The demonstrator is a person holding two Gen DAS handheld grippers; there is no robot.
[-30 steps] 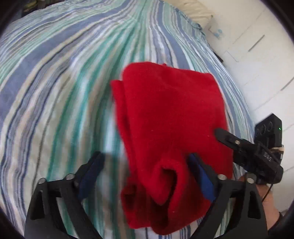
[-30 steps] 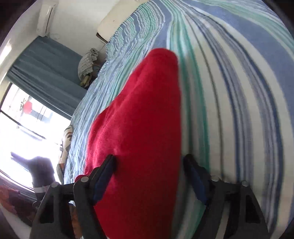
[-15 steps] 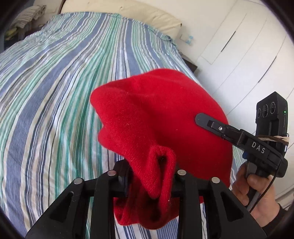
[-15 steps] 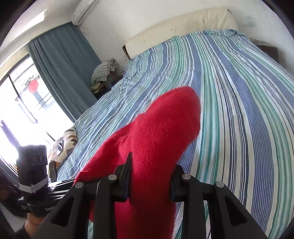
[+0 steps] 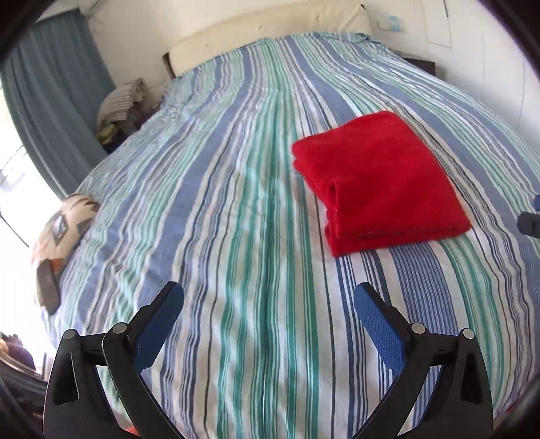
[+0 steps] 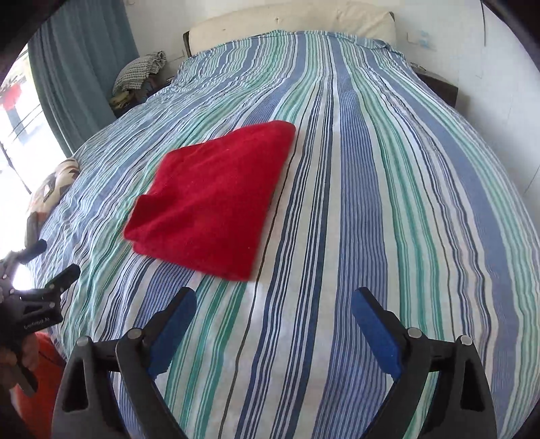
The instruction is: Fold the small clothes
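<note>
A fuzzy red garment (image 5: pixel 381 179), folded into a thick, soft rectangle, is lying flat on a bed's blue, green and white striped sheet (image 5: pixel 236 209). The left tongs (image 5: pixel 268 314) and right tongs (image 6: pixel 273 317) are gaping wide, holding nothing, near it.

A: Where is the folded cloth (image 5: pixel 378 179) found?

B: It is laid flat on the bedspread (image 5: pixel 236 236); in the left wrist view it is seen ahead and to the right of the left gripper (image 5: pixel 270 324), well apart from it; in the right wrist view it is seen ahead and to the left of the right gripper (image 6: pixel 273 324), apart from its fingers.

A: What is placed behind it?

B: The headboard cushion (image 6: pixel 290 23) is set at the far end of the bed; a heap of clothes (image 6: pixel 141 72) is seen beside the bed's far left corner, before the curtain (image 6: pixel 81 67); a pillow (image 5: pixel 62 226) is laid at the left edge.
</note>
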